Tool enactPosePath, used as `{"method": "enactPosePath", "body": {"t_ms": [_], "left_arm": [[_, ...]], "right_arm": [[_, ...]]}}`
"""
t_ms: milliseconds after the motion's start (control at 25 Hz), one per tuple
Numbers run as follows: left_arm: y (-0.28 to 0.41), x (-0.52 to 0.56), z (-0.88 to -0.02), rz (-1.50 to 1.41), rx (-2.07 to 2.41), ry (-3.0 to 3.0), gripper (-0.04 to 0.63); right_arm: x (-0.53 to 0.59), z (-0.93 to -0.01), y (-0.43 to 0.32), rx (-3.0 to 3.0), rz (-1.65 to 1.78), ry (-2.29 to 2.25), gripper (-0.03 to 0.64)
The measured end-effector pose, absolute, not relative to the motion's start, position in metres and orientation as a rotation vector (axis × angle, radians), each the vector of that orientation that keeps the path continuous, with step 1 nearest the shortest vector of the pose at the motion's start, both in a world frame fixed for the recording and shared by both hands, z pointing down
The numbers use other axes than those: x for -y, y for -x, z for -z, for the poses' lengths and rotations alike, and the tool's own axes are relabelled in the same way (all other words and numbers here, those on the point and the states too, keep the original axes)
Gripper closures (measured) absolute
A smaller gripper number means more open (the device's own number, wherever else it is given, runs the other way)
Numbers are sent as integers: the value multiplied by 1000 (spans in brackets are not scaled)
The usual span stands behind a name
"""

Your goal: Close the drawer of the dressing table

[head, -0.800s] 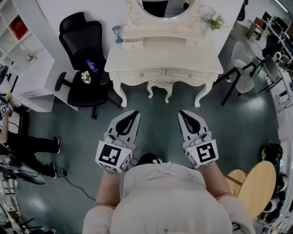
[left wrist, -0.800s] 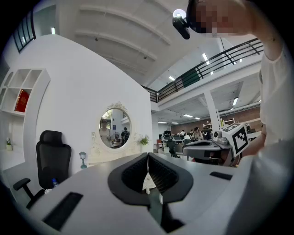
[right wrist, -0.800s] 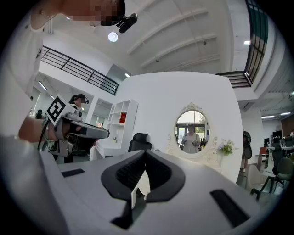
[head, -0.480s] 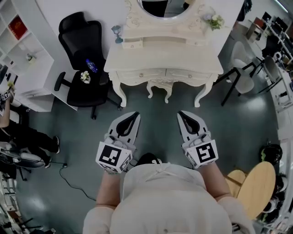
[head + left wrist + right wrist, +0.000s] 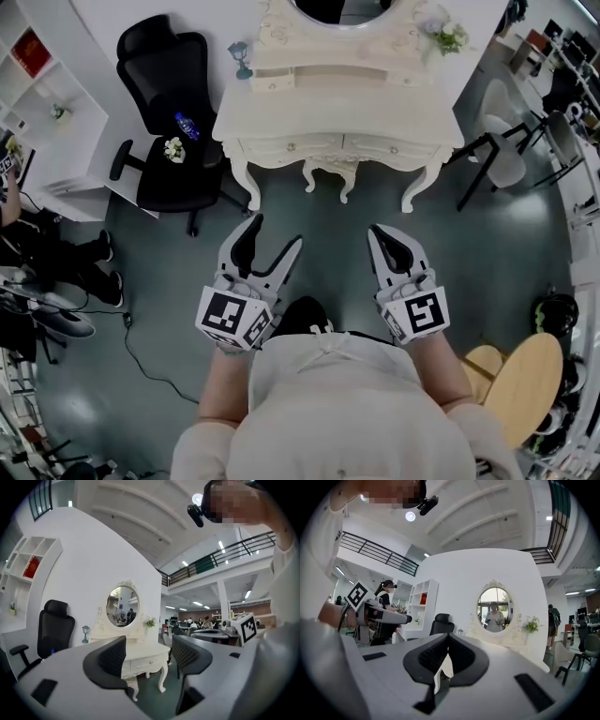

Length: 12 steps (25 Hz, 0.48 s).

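We hold the left gripper (image 5: 275, 234) wide open and empty, the right gripper (image 5: 377, 232) with tips together on nothing, both over grey-green floor (image 5: 319, 211). Beyond: dressing table (image 5: 337, 108), well apart, drawers (image 5: 286, 147) looking flush; black chair (image 5: 173, 103) beside it.

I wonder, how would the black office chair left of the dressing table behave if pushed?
The black office chair stands on a star base, so it would probably roll or swivel. The bottle on its seat might roll off.
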<state>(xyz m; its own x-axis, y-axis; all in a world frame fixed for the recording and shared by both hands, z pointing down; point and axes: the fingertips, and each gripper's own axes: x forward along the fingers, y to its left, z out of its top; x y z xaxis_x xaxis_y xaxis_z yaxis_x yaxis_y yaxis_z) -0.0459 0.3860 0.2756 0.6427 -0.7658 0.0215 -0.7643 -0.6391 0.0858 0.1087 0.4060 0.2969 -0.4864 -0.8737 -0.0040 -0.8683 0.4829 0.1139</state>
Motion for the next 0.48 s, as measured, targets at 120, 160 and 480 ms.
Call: {"method": "enactPosePath", "body": {"t_ms": [120,160,480], "left_arm": [[48,-375,-284,-91,1369,-2782,259],[48,-372,-287,-115,1381,-2787,255],[66,-303,-307,-140,1377,-2720,255]], "right_arm": [[-396,-302,-109,2662,113,-1559,611],[-392,-304,-108,2664,105,-1553,611],[-324,-317,-85,2660,112,-1476,611]]}}
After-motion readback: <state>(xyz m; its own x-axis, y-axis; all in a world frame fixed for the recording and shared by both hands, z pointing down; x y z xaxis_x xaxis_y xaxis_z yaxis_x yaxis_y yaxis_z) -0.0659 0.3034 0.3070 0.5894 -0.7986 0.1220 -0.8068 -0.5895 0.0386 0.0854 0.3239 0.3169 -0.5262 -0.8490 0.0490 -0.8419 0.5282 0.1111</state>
